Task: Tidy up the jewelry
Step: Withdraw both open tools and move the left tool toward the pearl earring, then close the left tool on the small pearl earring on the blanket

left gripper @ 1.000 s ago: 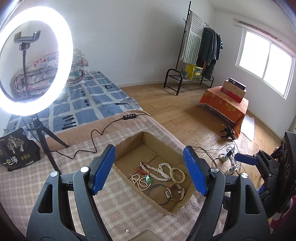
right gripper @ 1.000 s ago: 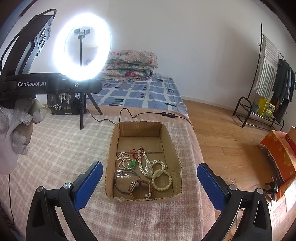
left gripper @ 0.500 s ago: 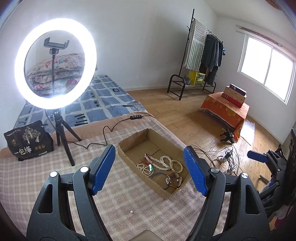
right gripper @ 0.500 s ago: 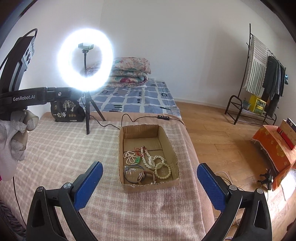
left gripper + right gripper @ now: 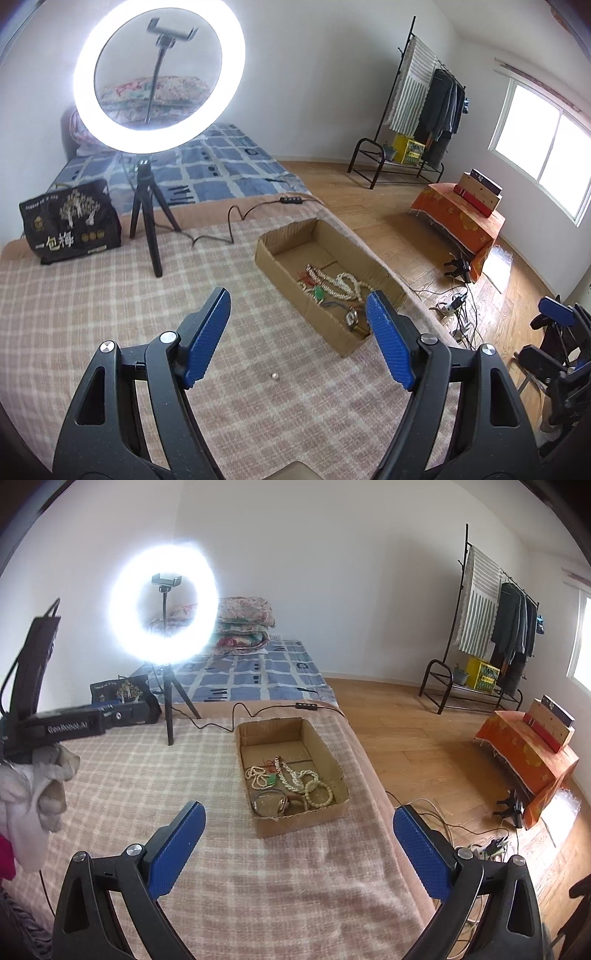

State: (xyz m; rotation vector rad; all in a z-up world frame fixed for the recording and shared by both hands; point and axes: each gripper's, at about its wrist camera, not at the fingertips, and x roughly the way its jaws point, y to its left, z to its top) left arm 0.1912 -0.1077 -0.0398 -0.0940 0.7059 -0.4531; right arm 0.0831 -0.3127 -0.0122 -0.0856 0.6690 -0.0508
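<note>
Ahead of both grippers, on the pink checked blanket, sat a shallow cardboard box with ragged corrugated walls and no lid. Its far half was bare board; the jewelry lay heaped in the near half: cream bead necklaces looped over one another, a strand with a small green pendant, a round cream bead bracelet, a thin dark bangle and a brown-strapped wristwatch against the near wall.

The left gripper hung released, its ribbed blue pads spread wide with nothing between them; the box lay just beyond its right finger, and a single small pearl-like bead rested loose on the blanket below the gap. The right gripper was likewise spread and empty, the box straight ahead between its fingers but well short of them.

Beyond the box and to the left stood a glowing ring light on a black tripod, its cable trailing across the blanket, with a black printed bag farther left. Behind were a blue patterned mattress and folded floral quilts.
</note>
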